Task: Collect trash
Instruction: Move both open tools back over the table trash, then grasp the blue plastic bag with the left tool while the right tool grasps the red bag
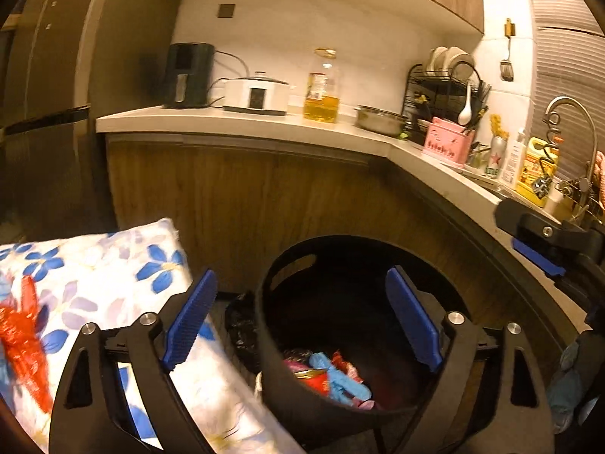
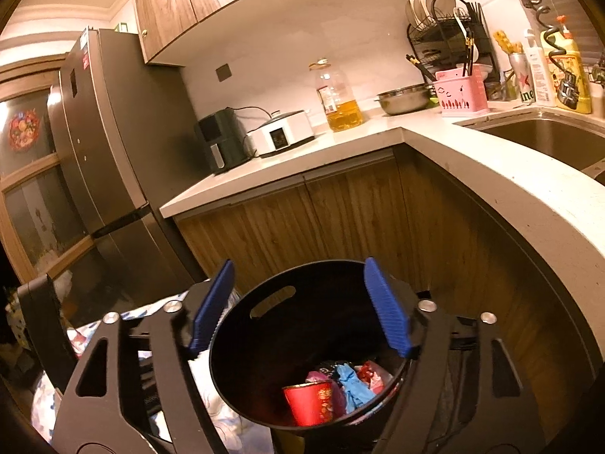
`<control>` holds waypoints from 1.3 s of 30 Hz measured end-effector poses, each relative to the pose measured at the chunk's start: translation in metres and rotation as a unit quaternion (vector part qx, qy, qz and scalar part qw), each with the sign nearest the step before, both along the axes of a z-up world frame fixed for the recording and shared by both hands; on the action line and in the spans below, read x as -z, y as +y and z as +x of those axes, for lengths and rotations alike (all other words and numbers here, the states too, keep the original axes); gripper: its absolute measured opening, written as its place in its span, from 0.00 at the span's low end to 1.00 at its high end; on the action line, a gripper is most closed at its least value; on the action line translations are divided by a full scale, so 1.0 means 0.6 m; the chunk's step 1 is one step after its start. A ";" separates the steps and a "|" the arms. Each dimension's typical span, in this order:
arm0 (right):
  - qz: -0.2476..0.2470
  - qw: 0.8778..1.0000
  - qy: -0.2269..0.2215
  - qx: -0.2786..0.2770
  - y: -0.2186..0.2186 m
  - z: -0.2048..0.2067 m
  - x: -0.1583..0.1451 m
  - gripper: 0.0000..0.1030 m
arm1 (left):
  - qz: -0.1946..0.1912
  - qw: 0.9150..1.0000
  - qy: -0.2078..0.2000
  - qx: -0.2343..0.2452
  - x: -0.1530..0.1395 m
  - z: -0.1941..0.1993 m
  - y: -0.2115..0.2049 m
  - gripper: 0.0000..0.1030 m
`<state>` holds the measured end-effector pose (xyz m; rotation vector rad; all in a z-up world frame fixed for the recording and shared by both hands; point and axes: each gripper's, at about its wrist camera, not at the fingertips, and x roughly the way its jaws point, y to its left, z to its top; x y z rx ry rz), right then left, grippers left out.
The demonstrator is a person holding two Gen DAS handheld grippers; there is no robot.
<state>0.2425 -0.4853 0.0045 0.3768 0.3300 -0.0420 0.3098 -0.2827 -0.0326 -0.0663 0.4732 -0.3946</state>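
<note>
A black round bin [image 1: 280,374] [image 2: 227,370] stands on the floor by the wooden cabinets. Inside lie a blue glove [image 1: 340,378] [image 2: 353,382], a red paper cup [image 2: 308,403] and coloured wrappers [image 1: 302,357]. My left gripper [image 1: 302,317] is open and empty above the bin's rim. My right gripper [image 2: 300,304] is open and empty above the bin; it also shows at the right edge of the left wrist view [image 1: 544,246]. A red wrapper [image 1: 22,340] lies on the floral cloth [image 1: 113,272] to the left.
An L-shaped white counter [image 2: 340,151] carries an air fryer [image 1: 187,75], a white cooker [image 1: 257,94], an oil bottle [image 2: 338,98], a steel bowl [image 2: 402,100], a dish rack [image 2: 450,30] and a pink caddy [image 2: 459,94]. A sink [image 2: 544,140] is at right, a fridge [image 2: 113,151] at left.
</note>
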 end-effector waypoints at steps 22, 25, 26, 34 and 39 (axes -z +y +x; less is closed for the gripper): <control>-0.064 0.998 -0.028 -0.009 0.173 -0.084 0.025 0.85 | 0.028 0.977 -0.035 -0.211 0.007 -0.145 0.252 0.91; -0.068 0.997 -0.025 -0.027 0.210 -0.082 0.031 0.85 | 0.034 0.972 -0.038 -0.231 0.010 -0.163 0.289 0.91; -0.072 0.997 -0.022 -0.036 0.228 -0.081 0.035 0.85 | 0.037 0.970 -0.036 -0.238 0.012 -0.167 0.301 0.91; -0.087 0.993 -0.017 -0.076 0.329 -0.078 0.050 0.85 | 0.037 0.960 -0.024 -0.276 0.034 -0.183 0.381 0.91; -0.087 0.992 -0.014 -0.087 0.364 -0.072 0.056 0.88 | 0.040 0.955 -0.018 -0.292 0.050 -0.181 0.411 0.91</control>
